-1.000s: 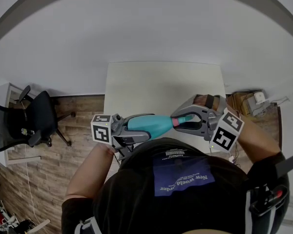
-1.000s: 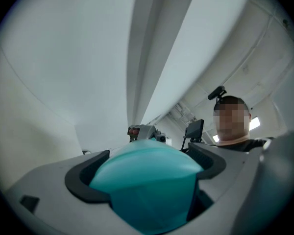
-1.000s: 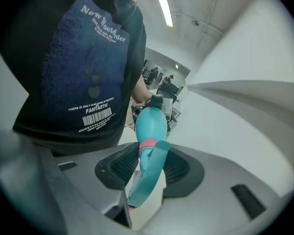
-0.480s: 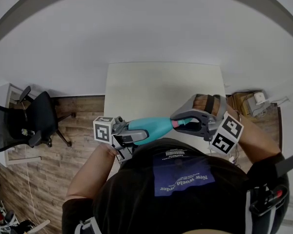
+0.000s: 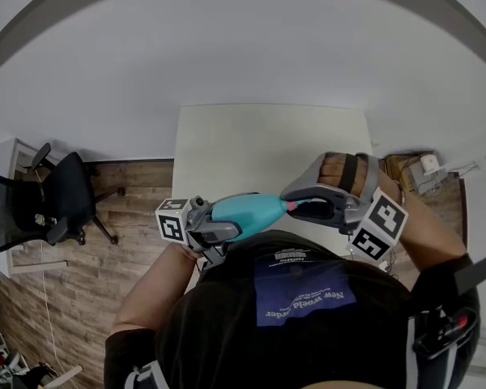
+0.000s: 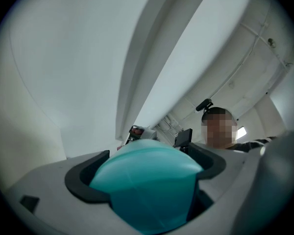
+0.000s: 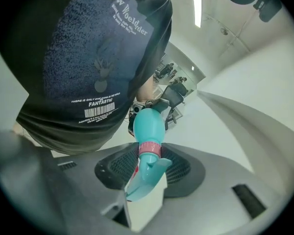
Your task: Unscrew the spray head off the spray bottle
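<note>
One pale counter (image 5: pixel 267 136) stands ahead of the person, bare on top; one black office chair (image 5: pixel 40 209) sits on the wood floor to its left; one teal spray bottle (image 5: pixel 247 211) lies roughly level in the air over the counter's near edge, close to the person's chest, between two grippers; the left gripper (image 5: pixel 225 220) has its fingers (image 6: pixel 83 180) spread wide and clasped round the bottle's rounded bottom end; the right gripper (image 5: pixel 304 204) has its fingers (image 7: pixel 186 170) partly closed on the one spray head (image 7: pixel 146 177), just past the pink collar (image 7: pixel 149 149).
</note>
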`<state>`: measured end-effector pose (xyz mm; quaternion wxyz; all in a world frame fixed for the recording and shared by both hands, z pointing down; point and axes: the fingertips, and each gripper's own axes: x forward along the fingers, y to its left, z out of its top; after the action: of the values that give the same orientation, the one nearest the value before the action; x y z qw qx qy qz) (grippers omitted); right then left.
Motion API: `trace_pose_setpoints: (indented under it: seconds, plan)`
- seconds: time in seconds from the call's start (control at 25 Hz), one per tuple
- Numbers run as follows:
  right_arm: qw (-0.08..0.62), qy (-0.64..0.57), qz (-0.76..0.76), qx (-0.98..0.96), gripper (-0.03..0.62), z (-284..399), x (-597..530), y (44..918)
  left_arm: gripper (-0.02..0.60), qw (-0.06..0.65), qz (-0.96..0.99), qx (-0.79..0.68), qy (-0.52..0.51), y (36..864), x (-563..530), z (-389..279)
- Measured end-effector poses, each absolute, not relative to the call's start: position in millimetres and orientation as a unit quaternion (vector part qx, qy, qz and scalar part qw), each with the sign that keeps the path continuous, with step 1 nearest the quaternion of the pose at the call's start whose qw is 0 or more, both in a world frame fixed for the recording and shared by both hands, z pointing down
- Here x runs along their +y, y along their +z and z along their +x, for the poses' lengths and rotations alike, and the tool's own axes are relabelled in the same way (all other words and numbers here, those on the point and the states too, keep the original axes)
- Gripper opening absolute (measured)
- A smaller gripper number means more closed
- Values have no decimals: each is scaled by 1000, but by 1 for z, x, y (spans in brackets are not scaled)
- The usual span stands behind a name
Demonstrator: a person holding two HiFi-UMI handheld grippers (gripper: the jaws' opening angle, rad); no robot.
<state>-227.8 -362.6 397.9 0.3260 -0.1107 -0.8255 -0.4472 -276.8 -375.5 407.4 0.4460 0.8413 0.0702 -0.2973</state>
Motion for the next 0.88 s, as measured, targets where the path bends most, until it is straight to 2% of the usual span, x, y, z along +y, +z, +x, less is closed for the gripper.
trace_pose_setpoints:
  seconds: [0.88]
  plan:
    - [322, -426, -60, -844, 129, -216, -382, 384, 515, 424, 844, 71, -322, 401, -376, -292]
